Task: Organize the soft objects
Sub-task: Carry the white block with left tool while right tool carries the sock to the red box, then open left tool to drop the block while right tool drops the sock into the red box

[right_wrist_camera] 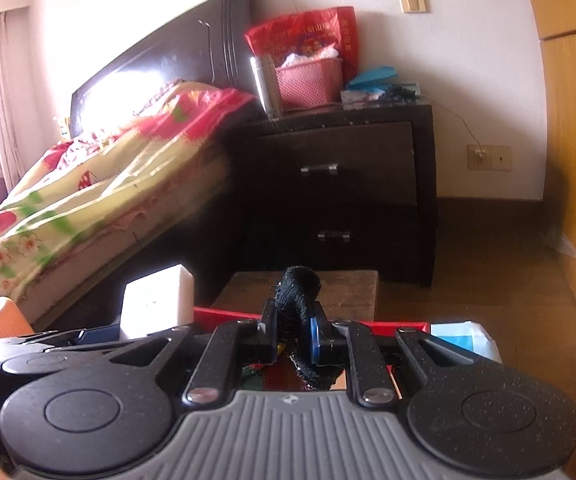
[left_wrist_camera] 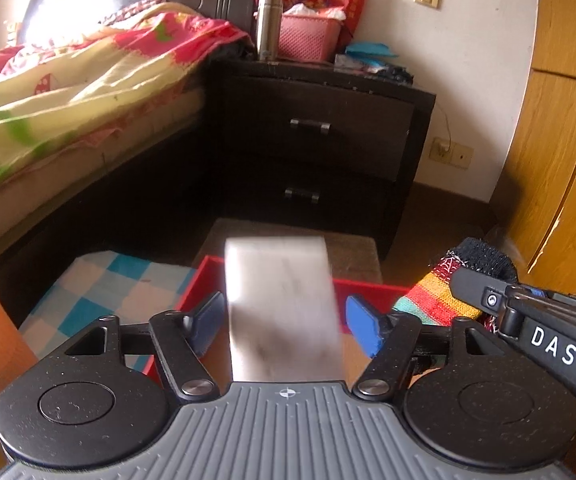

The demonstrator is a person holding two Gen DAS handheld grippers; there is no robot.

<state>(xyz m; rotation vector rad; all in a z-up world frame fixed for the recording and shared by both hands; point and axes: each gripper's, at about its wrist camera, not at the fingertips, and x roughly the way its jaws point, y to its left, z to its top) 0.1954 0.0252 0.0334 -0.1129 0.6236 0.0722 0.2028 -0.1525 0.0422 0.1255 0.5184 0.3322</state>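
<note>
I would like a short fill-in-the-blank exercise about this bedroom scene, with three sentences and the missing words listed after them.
1. The right claw is shut on a striped ____ with a black cuff.
2. The white block sits between the fingers of the ____ claw.
3. Below both claws lies an open box whose walls are ____ in colour.

Missing words: sock; left; red
</note>
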